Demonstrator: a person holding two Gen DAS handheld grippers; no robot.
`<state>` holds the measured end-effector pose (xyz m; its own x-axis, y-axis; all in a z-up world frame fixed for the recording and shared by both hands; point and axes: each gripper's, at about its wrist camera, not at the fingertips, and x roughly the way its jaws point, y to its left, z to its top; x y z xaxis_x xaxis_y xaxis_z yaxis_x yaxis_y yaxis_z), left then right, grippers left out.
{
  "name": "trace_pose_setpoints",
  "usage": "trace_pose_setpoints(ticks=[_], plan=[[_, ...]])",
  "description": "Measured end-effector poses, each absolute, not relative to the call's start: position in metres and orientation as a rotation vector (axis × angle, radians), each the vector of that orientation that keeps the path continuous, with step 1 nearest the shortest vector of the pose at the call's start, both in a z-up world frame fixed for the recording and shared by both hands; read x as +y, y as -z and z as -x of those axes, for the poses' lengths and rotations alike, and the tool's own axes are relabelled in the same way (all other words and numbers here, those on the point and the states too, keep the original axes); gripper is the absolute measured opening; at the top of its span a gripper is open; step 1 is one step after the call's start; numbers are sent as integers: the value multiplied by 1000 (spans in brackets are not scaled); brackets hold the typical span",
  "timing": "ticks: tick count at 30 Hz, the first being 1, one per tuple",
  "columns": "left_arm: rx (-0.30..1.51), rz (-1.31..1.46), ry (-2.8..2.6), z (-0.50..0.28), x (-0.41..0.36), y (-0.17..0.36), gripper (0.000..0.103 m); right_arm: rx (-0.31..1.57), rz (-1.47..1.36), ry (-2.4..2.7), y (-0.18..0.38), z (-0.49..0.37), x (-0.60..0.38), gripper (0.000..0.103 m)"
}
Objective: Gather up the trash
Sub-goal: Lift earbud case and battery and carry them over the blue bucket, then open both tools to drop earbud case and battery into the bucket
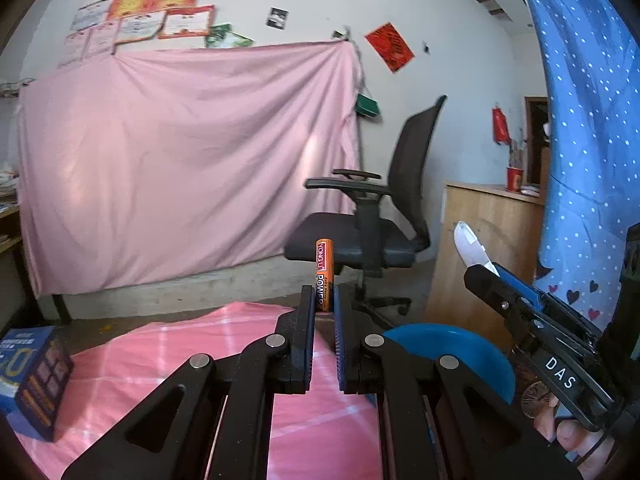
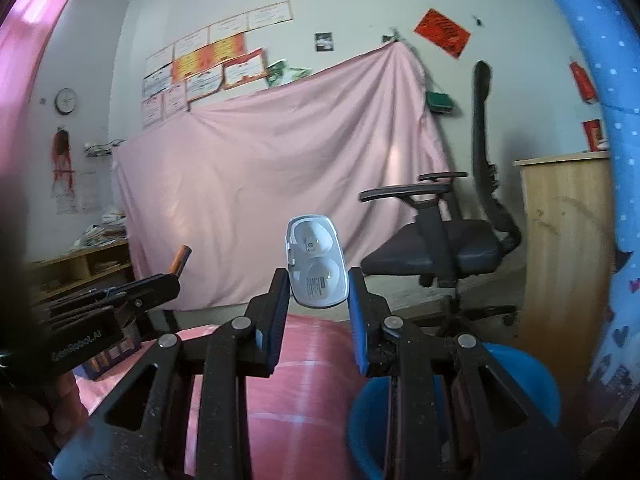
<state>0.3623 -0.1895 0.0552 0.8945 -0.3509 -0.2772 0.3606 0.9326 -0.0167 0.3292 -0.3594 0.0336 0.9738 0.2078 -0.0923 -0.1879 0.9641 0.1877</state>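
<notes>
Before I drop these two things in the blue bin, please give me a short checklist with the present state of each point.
1. Left hand-held gripper shut on the battery: ok.
2. Right hand-held gripper shut on the white plastic tray: ok.
3. Blue bin in view below the right gripper: ok.
4. Battery above the bin opening: not ok, it is over the pink cloth.
5. Bin has free room inside: cannot tell.

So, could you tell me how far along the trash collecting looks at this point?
Both pickups look done: the left gripper is shut on an orange battery, and the right gripper is shut on a white plastic case. Both are held up in the air. Left: dropping them, presumably into the blue bin below, whose contents are hidden.
</notes>
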Motion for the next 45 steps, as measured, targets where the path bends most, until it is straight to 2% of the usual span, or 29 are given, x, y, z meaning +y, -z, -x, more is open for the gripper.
trace_pose_setpoints(ticks=[22,45], plan=[[558,-64,592,-418,-290,-8,7,368,-406,3,13,-366,-457,54],[719,-83,616,-435,-308,32,8,472,-438,25,30,-383,-463,55]])
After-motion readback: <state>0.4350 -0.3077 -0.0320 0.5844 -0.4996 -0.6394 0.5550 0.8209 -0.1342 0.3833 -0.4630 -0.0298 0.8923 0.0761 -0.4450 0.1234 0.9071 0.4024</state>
